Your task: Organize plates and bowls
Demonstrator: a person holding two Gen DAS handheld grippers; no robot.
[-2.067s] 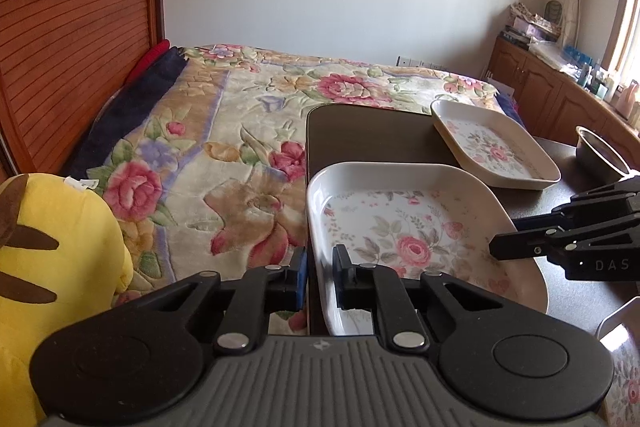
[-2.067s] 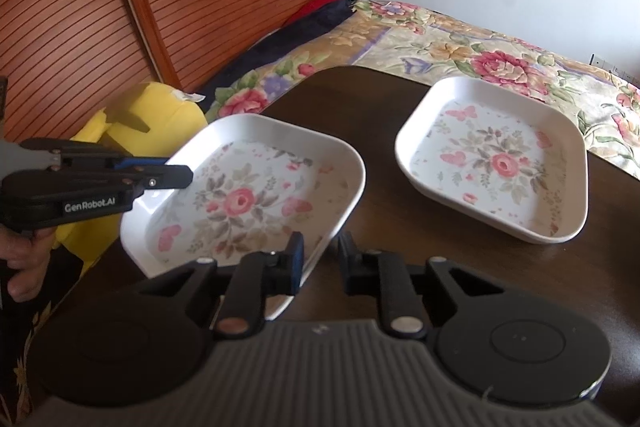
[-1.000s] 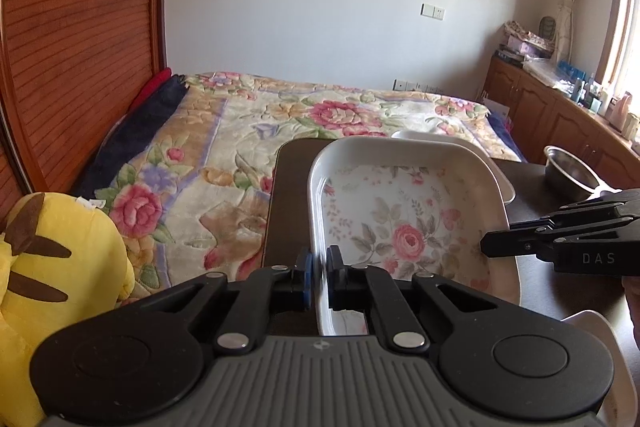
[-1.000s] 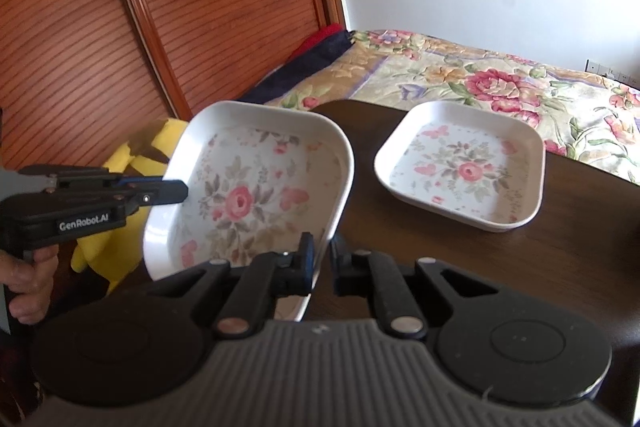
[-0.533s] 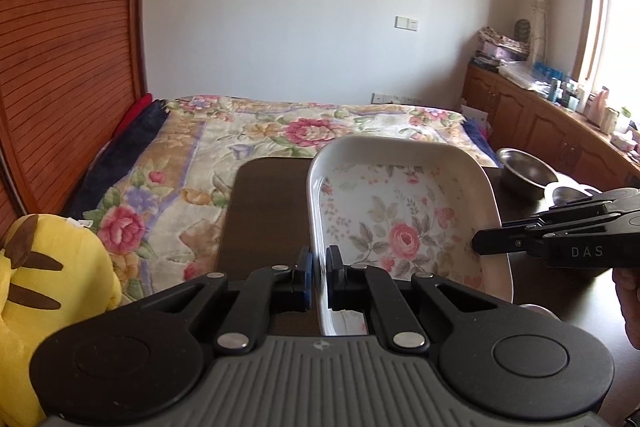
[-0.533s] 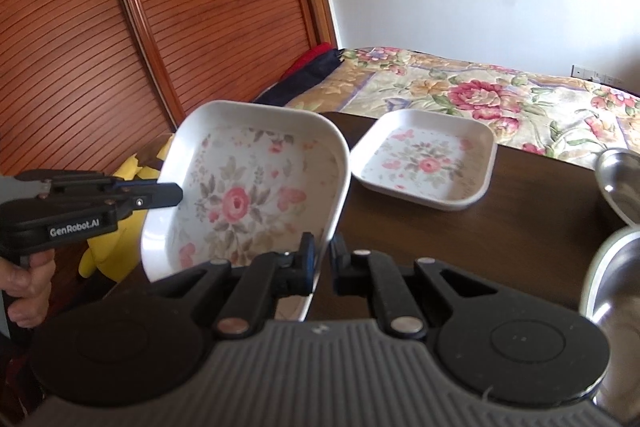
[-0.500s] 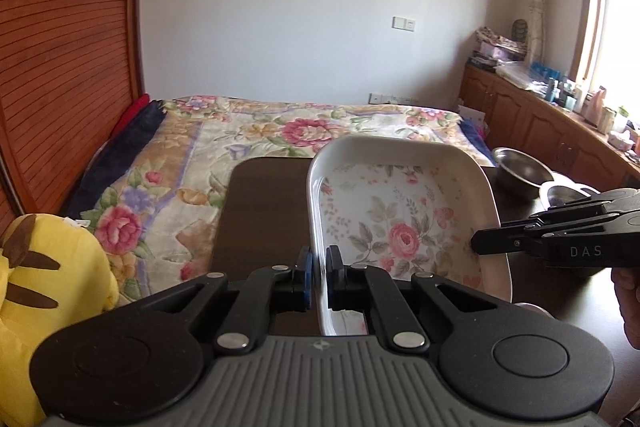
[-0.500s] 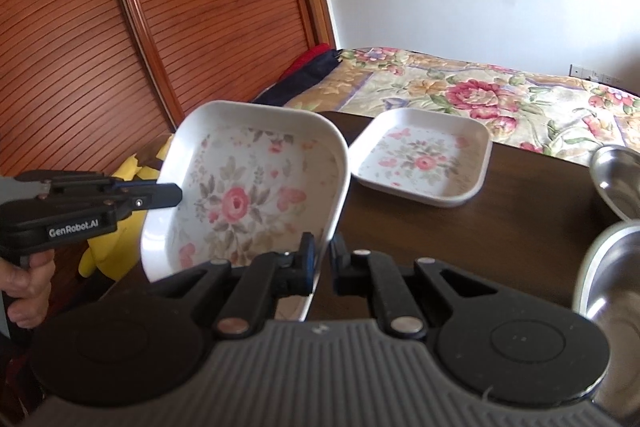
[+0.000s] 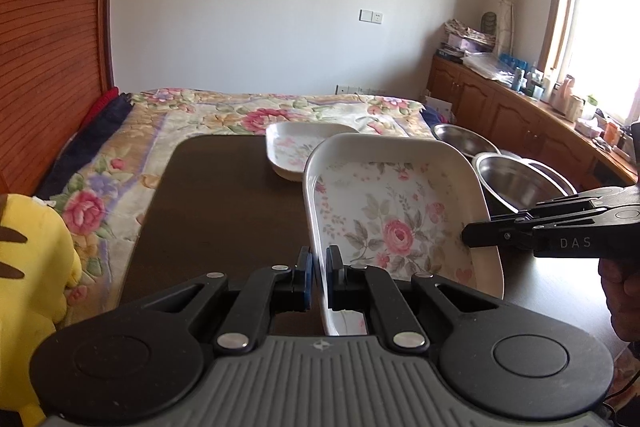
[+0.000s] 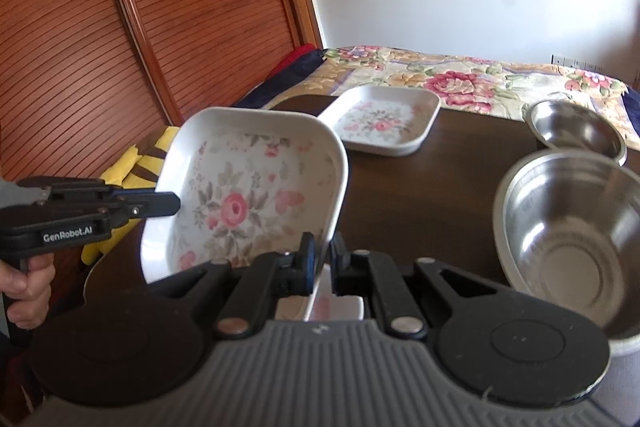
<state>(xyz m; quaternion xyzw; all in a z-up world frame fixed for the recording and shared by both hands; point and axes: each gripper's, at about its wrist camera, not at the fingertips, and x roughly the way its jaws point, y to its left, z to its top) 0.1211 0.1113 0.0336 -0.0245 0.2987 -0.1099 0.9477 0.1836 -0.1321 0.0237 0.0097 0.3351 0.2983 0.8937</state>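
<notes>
Left wrist view: both claws, left claw point(image 9: 318, 267) and right claw point(image 10: 324, 259), clamped on floral plate point(image 9: 392, 219).

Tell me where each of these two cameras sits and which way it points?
Left wrist: sits on the left gripper, looking along its fingers over the table toward the bed; the right gripper and a hand show.
Right wrist: sits on the right gripper, facing the wooden door; the left gripper and a hand show.
Shared: the held plate, each gripper clamping an opposite rim, plus the far plate and steel bowls.
</notes>
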